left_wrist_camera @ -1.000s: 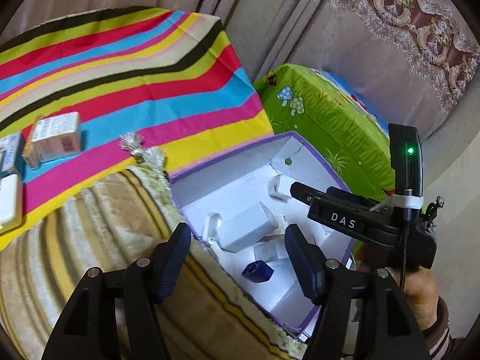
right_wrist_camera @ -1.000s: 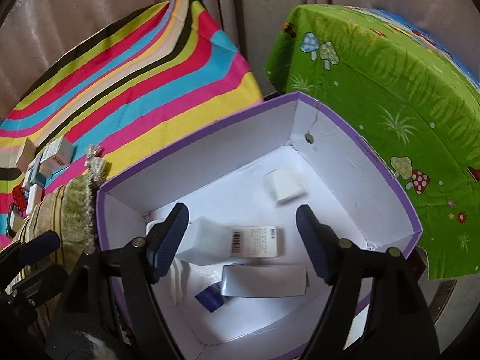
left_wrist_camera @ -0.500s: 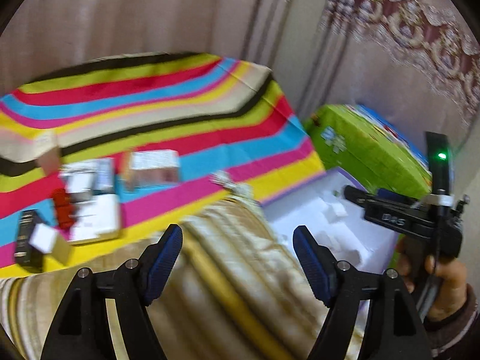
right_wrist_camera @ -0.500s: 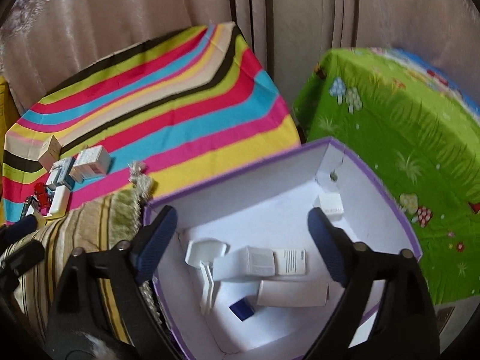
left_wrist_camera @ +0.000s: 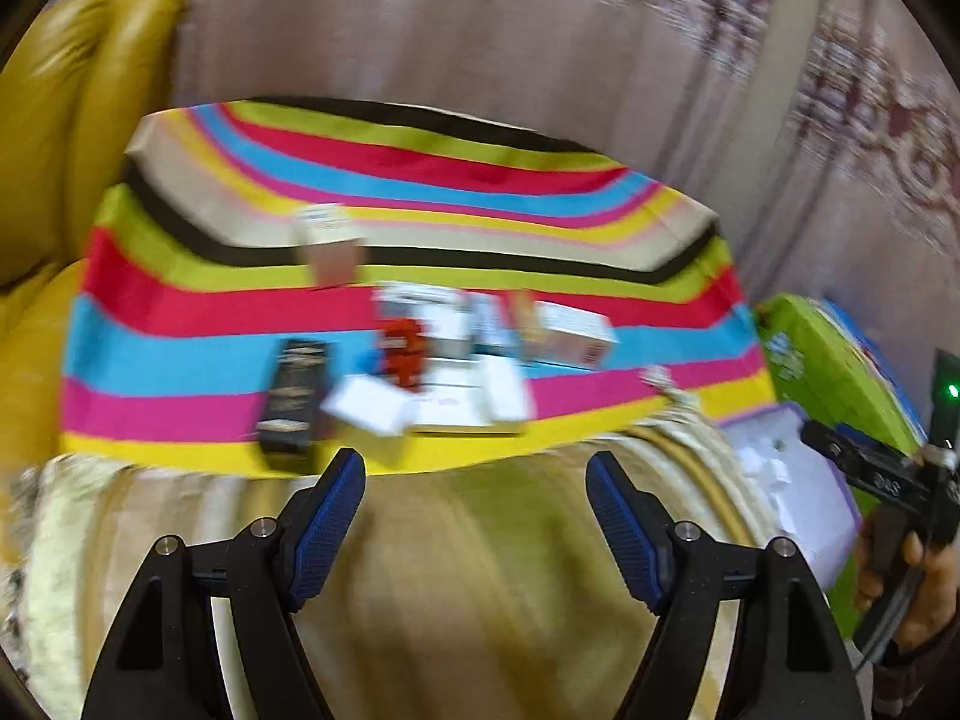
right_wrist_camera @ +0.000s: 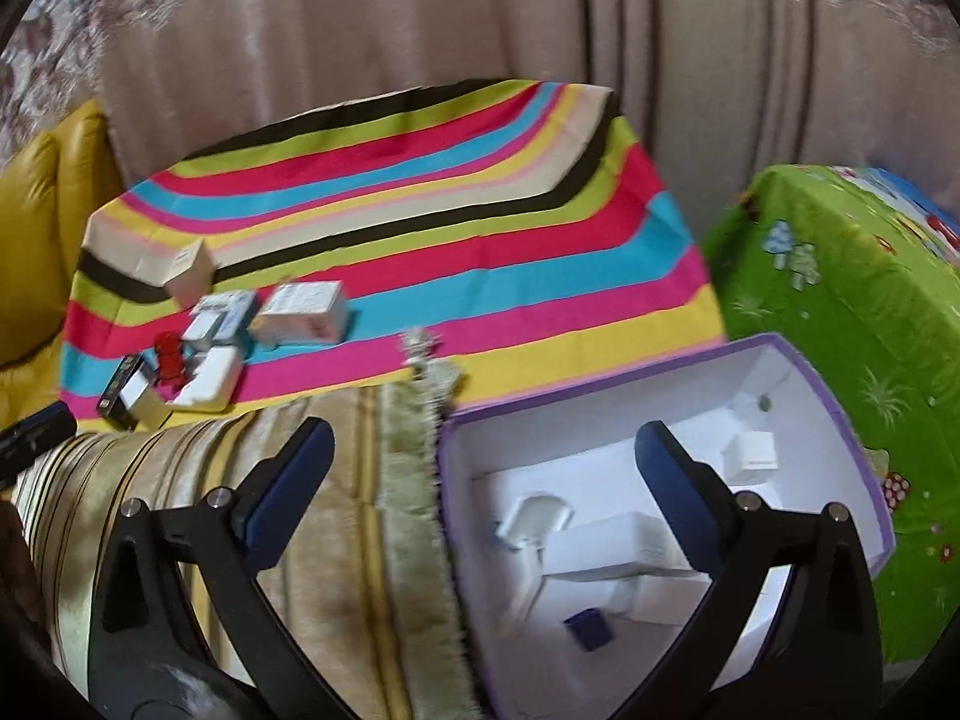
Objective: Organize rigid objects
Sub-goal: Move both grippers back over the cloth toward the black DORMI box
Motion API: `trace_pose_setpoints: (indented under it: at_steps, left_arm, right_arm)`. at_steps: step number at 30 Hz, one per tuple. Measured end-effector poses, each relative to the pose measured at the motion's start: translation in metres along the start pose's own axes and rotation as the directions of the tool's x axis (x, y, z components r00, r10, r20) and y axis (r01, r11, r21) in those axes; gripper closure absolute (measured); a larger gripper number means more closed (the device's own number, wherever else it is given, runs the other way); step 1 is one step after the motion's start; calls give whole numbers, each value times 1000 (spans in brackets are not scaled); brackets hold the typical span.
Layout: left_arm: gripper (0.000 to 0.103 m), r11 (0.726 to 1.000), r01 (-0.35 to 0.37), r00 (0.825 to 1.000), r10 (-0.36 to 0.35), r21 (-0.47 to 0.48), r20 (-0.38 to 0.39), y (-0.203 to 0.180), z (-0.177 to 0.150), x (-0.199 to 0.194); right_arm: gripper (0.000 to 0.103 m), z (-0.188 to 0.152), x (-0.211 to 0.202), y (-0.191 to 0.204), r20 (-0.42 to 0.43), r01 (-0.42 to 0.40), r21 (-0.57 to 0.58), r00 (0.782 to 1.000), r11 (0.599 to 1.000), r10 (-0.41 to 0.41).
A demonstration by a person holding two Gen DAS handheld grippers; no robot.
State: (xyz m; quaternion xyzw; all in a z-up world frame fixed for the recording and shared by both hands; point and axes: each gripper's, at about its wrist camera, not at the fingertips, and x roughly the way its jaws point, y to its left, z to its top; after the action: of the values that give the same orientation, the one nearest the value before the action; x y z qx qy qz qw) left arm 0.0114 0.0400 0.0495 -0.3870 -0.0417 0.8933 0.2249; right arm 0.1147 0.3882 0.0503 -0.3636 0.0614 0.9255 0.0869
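A cluster of small boxes lies on the striped cloth [left_wrist_camera: 420, 228]: a black box [left_wrist_camera: 294, 396], a red object [left_wrist_camera: 402, 354], white boxes [left_wrist_camera: 372, 414], a white-and-orange box [left_wrist_camera: 576, 333] and a tan box [left_wrist_camera: 330, 246]. My left gripper [left_wrist_camera: 474, 516] is open and empty, held short of them over a beige blanket [left_wrist_camera: 480, 570]. My right gripper [right_wrist_camera: 480, 480] is open and empty, above the left rim of a purple-edged white box [right_wrist_camera: 840, 414] holding white boxes [right_wrist_camera: 618, 546] and a small blue item [right_wrist_camera: 588, 630]. The cluster also shows in the right wrist view [right_wrist_camera: 210, 336].
A yellow leather sofa [left_wrist_camera: 72, 120] stands at the left. A green patterned cover [right_wrist_camera: 840, 300] lies right of the purple-edged box. Curtains [right_wrist_camera: 480, 30] hang behind. The right gripper's body and the hand holding it [left_wrist_camera: 900, 516] show at the right edge of the left wrist view.
Both grippers have swung left and pulled back from the purple-edged box. The left one now faces the cluster of boxes on the striped cloth. Both stayed open.
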Motion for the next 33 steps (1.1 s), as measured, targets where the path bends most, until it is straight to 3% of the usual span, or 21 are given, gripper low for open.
trace_pose_setpoints:
  at_steps: [7, 10, 20, 33]
  left_arm:
    - [26, 993, -91, 994, 86, -74, -67, 51, -6, 1]
    - [26, 990, -85, 992, 74, -112, -102, 64, -5, 7]
    - [27, 990, -120, 975, 103, -78, -198, 81, 13, 40]
    - [40, 991, -123, 947, 102, -51, -304, 87, 24, 86]
  right_arm:
    - [2, -6, 15, 36, -78, -70, -51, 995, 996, 66]
    - [2, -9, 19, 47, -98, -93, -61, 991, 994, 87]
    - [2, -18, 32, 70, -162, -107, -103, 983, 989, 90]
    - [2, -5, 50, 111, -182, -118, -179, 980, 977, 85]
